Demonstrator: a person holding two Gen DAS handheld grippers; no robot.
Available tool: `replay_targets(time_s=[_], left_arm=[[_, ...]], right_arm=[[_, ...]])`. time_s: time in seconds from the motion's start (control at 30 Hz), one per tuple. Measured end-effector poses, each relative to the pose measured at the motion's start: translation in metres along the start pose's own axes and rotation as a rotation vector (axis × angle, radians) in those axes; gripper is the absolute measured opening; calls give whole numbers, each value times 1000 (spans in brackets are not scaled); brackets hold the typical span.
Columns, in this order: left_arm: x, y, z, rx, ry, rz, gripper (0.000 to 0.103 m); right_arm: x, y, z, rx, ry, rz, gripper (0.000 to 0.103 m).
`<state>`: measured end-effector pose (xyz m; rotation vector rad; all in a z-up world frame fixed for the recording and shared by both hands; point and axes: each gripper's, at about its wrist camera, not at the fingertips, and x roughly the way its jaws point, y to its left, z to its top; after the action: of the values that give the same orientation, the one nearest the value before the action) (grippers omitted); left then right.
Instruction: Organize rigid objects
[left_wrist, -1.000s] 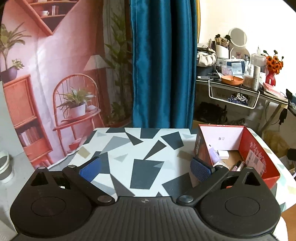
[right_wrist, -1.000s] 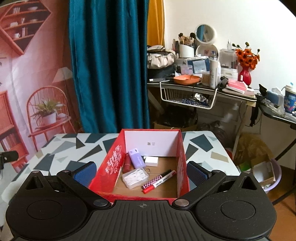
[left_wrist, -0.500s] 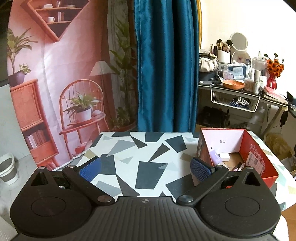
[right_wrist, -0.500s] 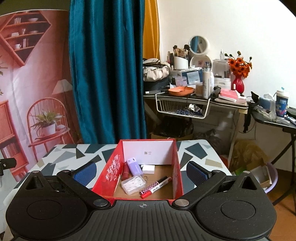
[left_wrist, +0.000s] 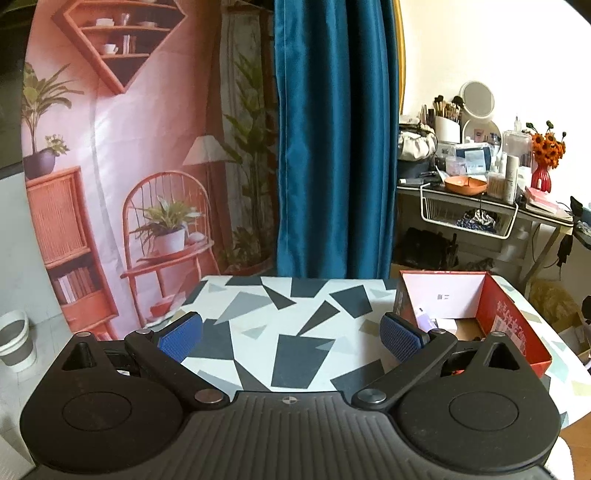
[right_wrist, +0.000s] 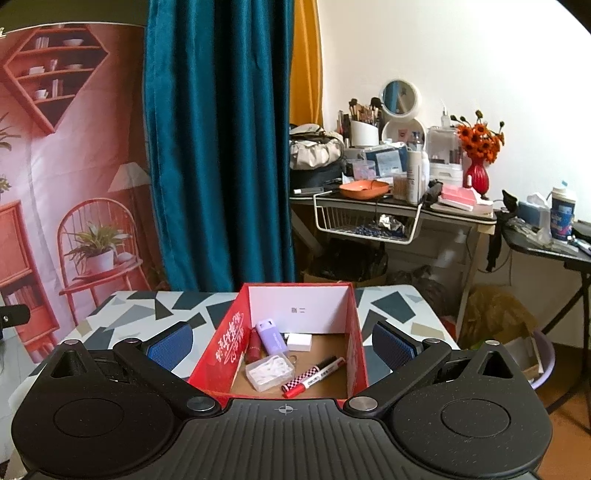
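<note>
Apparently filled, the open red cardboard box (right_wrist: 229, 354) stands at the terrazzo-patterned tabletop's (left_wrist: 295, 325) right edge, holding a checkered marker (right_wrist: 314, 376). Keep right gripper (right_wrist: 282, 343) and left gripper (left_wrist: 291, 334) wide-spread, empty, clear of its walls.

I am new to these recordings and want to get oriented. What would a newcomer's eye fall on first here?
First, the red box, open on the patterned table, straight ahead of the right tool. It holds a marker, a lilac case and a clear case. Behind the table hangs a blue curtain; both tools are open and empty.
</note>
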<state>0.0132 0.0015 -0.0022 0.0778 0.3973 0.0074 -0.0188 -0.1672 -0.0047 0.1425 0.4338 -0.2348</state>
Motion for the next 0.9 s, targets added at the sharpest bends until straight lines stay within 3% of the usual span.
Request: replay_targets(time_s=[0.9], left_arm=[[2,5,0,6,1,-4,103]], right_arm=[[-2,4,0,-18,-9,-5,103]])
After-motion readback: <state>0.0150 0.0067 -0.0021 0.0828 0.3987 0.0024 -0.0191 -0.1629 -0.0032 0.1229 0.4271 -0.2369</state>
